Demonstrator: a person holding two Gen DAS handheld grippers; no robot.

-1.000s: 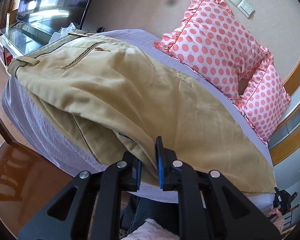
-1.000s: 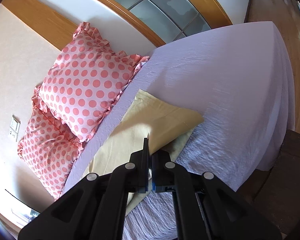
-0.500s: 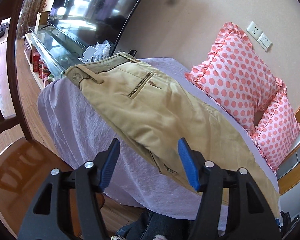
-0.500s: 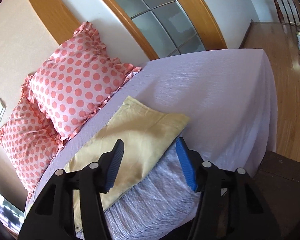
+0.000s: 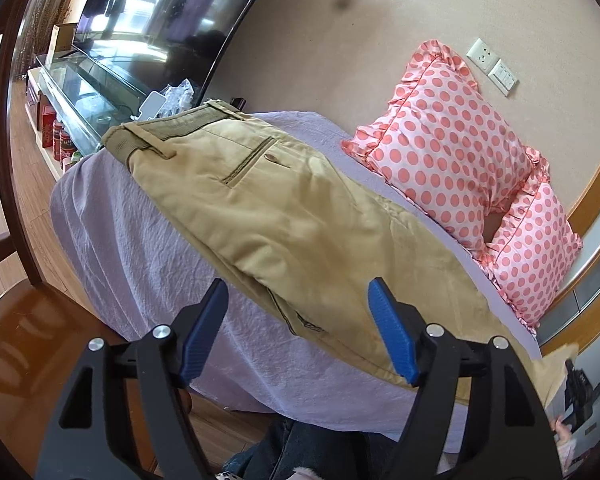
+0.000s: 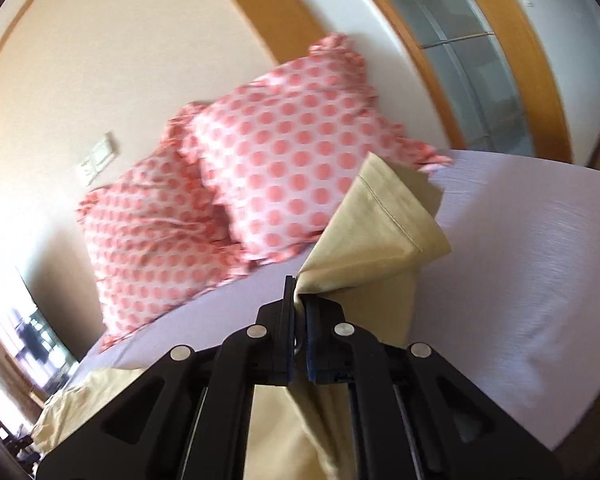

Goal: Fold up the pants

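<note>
Khaki pants [image 5: 300,216] lie lengthwise on a lilac-sheeted bed [image 5: 140,248], folded leg on leg, waistband and back pocket at the far left. My left gripper [image 5: 300,332] is open and empty, just in front of the pants' near edge at mid-thigh. In the right wrist view my right gripper [image 6: 298,300] is shut on the pants' leg end [image 6: 380,236], which it holds lifted above the sheet [image 6: 532,264] with the hems standing up. The view is blurred by motion.
Two pink polka-dot pillows [image 5: 452,152] lean against the wall at the bed's far side. A TV [image 5: 156,20] on a glass stand is at the left, and a dark wooden chair [image 5: 16,320] is near the bed's front left.
Both grippers let go and opened half a second ago. Since then the right gripper has shut on the leg end and lifted it. The left gripper stays open, slightly closer.
</note>
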